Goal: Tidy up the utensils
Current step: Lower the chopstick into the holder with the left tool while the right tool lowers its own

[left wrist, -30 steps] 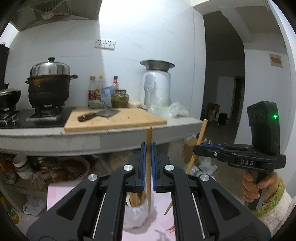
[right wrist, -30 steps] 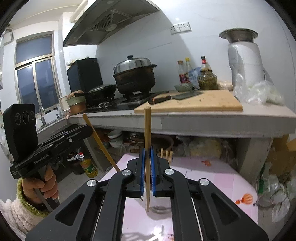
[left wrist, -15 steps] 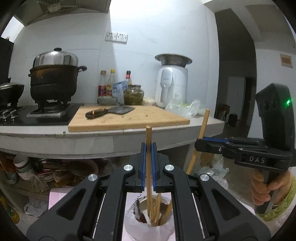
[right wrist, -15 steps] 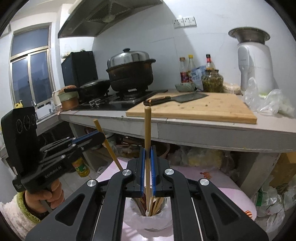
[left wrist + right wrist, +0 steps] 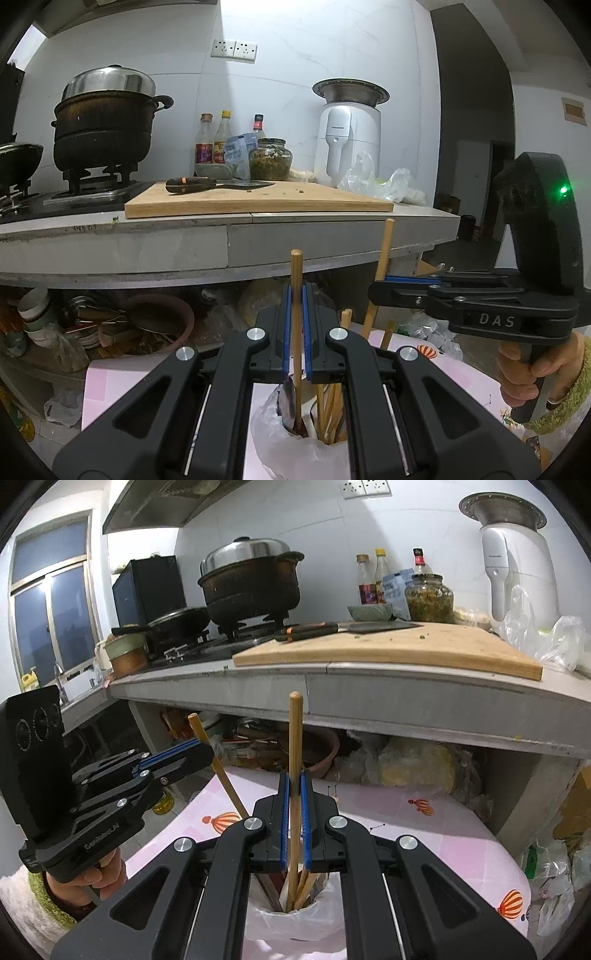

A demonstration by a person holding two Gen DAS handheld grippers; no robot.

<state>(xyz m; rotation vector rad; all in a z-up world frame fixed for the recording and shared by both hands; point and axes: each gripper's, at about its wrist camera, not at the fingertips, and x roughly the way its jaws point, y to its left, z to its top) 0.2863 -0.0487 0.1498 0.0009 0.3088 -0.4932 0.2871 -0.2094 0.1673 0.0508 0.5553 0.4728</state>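
On the bench [image 5: 406, 679] lies a cutting board [image 5: 388, 648] with a cleaver [image 5: 332, 628] on it; left of the board a pot [image 5: 251, 583] sits on the stove [image 5: 207, 646]; bottles [image 5: 373, 576] and a jar [image 5: 428, 598] stand behind the board; before the bench, lower down, a holder [image 5: 295, 923] contains chopsticks [image 5: 306, 882].

Utensil holder [image 5: 295, 454] base cut off by the lower edge.

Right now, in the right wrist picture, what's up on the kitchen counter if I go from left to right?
Black box → frying pan → big lidded pot → cleaver → sauce bottles → glass jar → white appliance → plastic bags.
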